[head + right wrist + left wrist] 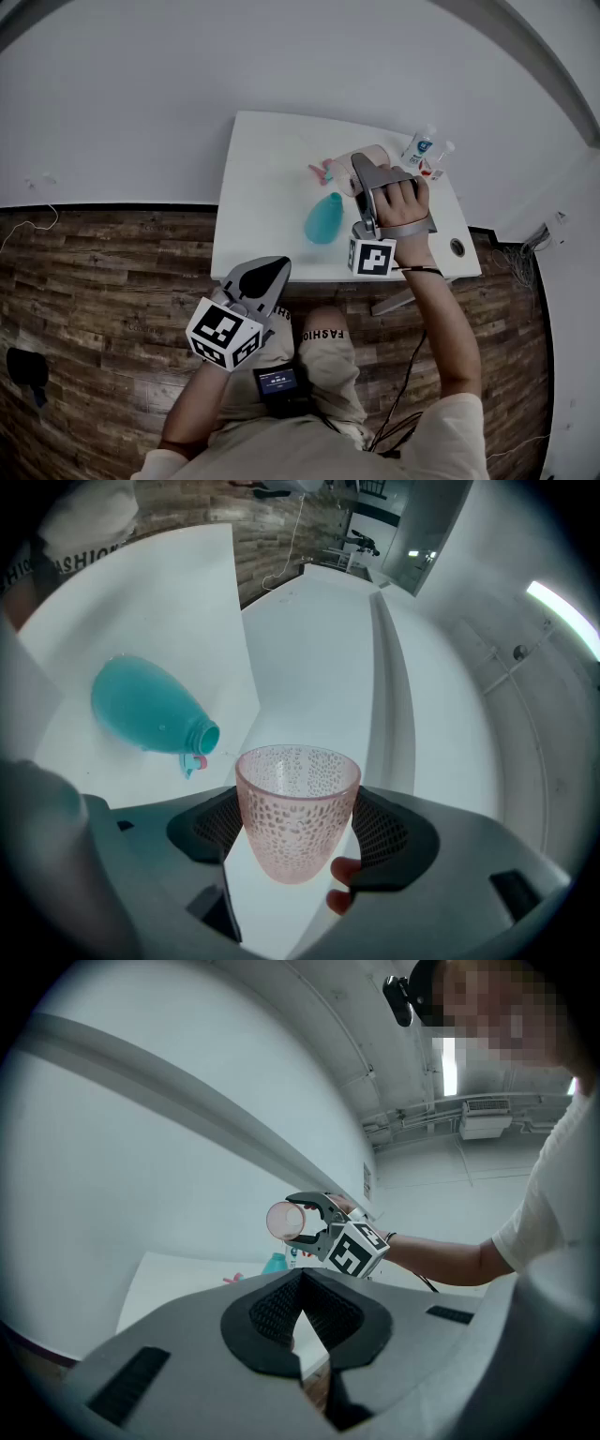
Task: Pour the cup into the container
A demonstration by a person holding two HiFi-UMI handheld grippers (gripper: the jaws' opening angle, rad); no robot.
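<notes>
**A:** What does the right gripper [298, 829] hold?

**B:** Its jaws are clamped on a pink dimpled cup [296, 799], one pad on each side. The cup lies on its side in the grip, with the rim toward the teal container [141, 710].

**A:** Where is that container?

**B:** It stands on the white table [262, 187]. Its open neck is just beside the cup's rim, and a pink cap [194, 761] hangs at the neck. What is inside either one, I cannot tell.

**A:** And the left gripper [300, 1309]?

**B:** Its jaws are together, well apart from the cup and nearer the person.

**A:** Any writing?

**B:** "FASHION" on the person's clothing [319, 334]. Just beyond the right gripper, two small white bottles [422, 150] have blue labels, too small to read.
</notes>
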